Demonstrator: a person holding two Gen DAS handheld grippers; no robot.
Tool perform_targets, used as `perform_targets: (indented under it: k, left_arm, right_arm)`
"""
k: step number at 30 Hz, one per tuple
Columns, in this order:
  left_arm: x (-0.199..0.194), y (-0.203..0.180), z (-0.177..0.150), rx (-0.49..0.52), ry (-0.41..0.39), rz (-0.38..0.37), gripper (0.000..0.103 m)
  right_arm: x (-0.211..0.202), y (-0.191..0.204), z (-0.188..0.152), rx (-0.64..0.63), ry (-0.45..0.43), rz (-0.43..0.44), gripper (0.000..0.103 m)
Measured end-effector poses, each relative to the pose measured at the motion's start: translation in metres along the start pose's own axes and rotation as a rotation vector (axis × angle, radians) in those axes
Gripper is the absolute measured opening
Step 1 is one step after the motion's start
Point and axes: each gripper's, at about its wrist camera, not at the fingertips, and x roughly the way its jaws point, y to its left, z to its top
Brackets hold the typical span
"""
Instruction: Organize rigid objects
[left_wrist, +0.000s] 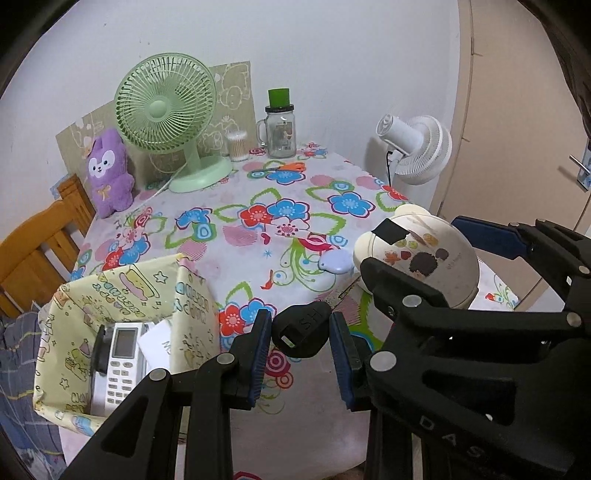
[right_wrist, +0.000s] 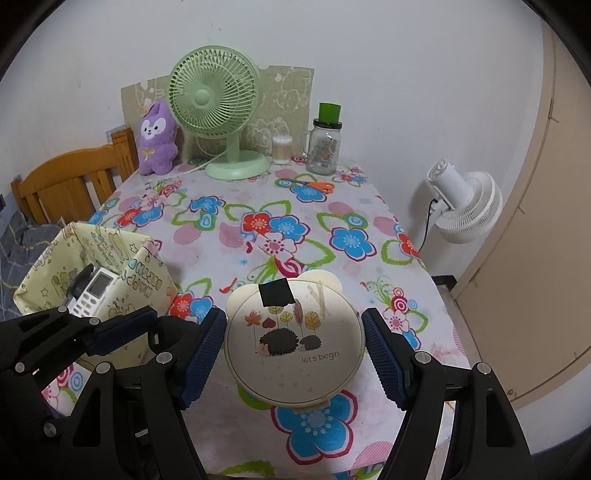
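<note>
White-walled room; counter (right_wrist: 332, 258) under a floral cloth, wooden chair (right_wrist: 66, 184) at its left edge, white fan (right_wrist: 465, 206) off its right side. Along the wall: green desk fan (right_wrist: 218, 107), purple plush (right_wrist: 157, 140), cotton-swab tub (right_wrist: 282, 148), glass mug jar (right_wrist: 325, 147) with green cap, orange-handled scissors (right_wrist: 314, 184).

Left gripper (left_wrist: 301, 350): jaws partly open, blue pads either side of a small black object (left_wrist: 301, 330) marked "SH"; contact cannot be confirmed, a slim gap shows on each side. Object sits at the near counter edge.

Right gripper (right_wrist: 293, 354): jaws wide, bracketing a round cream case (right_wrist: 295, 350) with bear ears; left pad at or near the rim, right pad just clear. Lid shows leaves, two hedgehogs, the words "let's begin", and a black tape patch near the top. A lilac pebble-shaped item (left_wrist: 334, 263) lies just beside the case.

Yellow patterned box (left_wrist: 122, 295) at near left holds a white remote (left_wrist: 120, 363) and a paper slip; box lettering unreadable.
</note>
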Motion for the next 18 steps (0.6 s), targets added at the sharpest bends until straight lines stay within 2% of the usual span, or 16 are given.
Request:
perform_targets:
  k: [18]
  left_arm:
    - [-0.015, 0.032, 0.004, 0.012, -0.028, 0.006, 0.032]
  right_arm:
    - [-0.01, 0.034, 0.019, -0.012, -0.023, 0.004, 0.077]
